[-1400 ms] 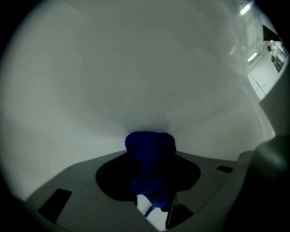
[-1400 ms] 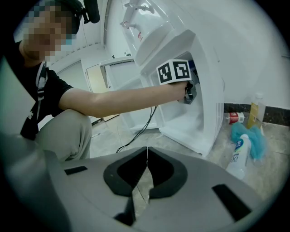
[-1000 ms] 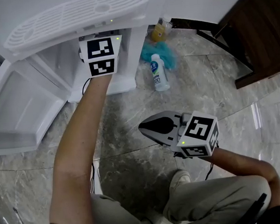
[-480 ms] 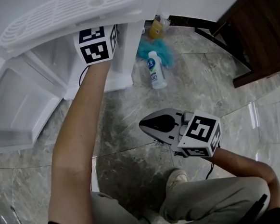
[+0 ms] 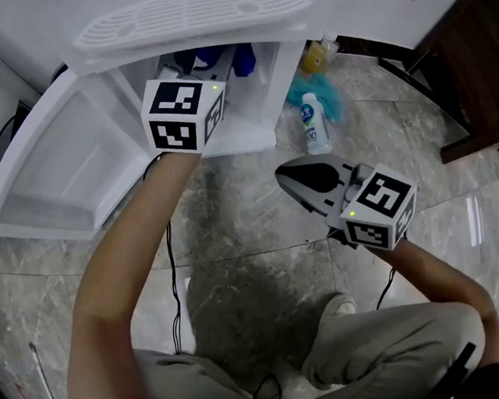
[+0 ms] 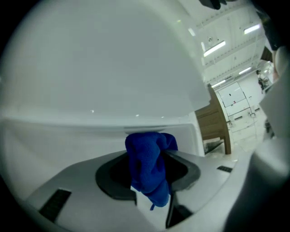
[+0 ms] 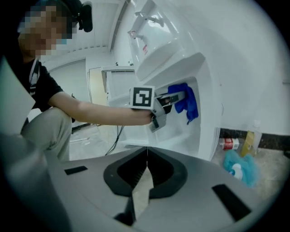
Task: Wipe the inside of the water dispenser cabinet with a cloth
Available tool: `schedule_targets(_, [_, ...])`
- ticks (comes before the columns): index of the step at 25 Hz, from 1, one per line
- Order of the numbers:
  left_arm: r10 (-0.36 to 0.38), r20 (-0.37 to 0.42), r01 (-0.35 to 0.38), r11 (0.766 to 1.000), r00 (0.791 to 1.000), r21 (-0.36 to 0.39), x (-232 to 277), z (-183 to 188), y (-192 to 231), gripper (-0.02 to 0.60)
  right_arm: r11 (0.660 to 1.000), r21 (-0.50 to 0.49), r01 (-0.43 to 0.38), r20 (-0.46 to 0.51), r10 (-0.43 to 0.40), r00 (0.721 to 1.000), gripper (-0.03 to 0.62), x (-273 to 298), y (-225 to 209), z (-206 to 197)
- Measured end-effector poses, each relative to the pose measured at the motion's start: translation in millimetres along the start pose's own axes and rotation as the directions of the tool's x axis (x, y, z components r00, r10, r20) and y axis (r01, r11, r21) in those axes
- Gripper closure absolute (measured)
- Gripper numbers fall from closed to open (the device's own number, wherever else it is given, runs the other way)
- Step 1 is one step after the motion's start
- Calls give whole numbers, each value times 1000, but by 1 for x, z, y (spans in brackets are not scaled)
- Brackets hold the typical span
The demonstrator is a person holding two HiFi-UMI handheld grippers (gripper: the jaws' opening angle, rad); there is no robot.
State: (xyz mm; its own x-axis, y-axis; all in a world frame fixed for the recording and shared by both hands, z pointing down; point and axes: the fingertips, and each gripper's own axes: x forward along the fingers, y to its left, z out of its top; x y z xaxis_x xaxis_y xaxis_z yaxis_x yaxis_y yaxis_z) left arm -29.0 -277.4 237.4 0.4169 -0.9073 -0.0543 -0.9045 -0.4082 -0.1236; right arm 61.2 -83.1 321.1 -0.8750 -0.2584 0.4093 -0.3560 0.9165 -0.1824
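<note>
At the upper middle of the head view, the white cabinet is open. Inside it the left gripper pinches the blue cloth. The right gripper, at centre right, is closed and empty.

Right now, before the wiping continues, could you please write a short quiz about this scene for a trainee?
1. True or false: the right gripper is shut and empty.
2. Choose one. The left gripper holds: A a brush; B the blue cloth; C nothing.
3. Fill in: the cabinet door stands ____.

Key: 1 true; 2 B; 3 open.
</note>
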Motion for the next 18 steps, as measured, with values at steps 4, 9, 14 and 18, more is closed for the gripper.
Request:
schedule_targets(4, [-102,-55,106,992,993,75,-52,2,-11,417,994,-99,37,22,-35,999,595,15,4,21])
schedule_targets(9, [-208,-156,233,959,966,159,-133,-10,-24,416,986,-157,53,63,-44,997,595,40,1,40])
schedule_targets(14, [-247,-245,271,960,938,72,-187,-41,-22,417,977,-207,53,70,-40,997,595,62,5,50])
schedule_targets(18, [-262,-249,280,959,932,38,-192,-45,-14,416,974,-224,45,66,-31,997,595,69,7,51])
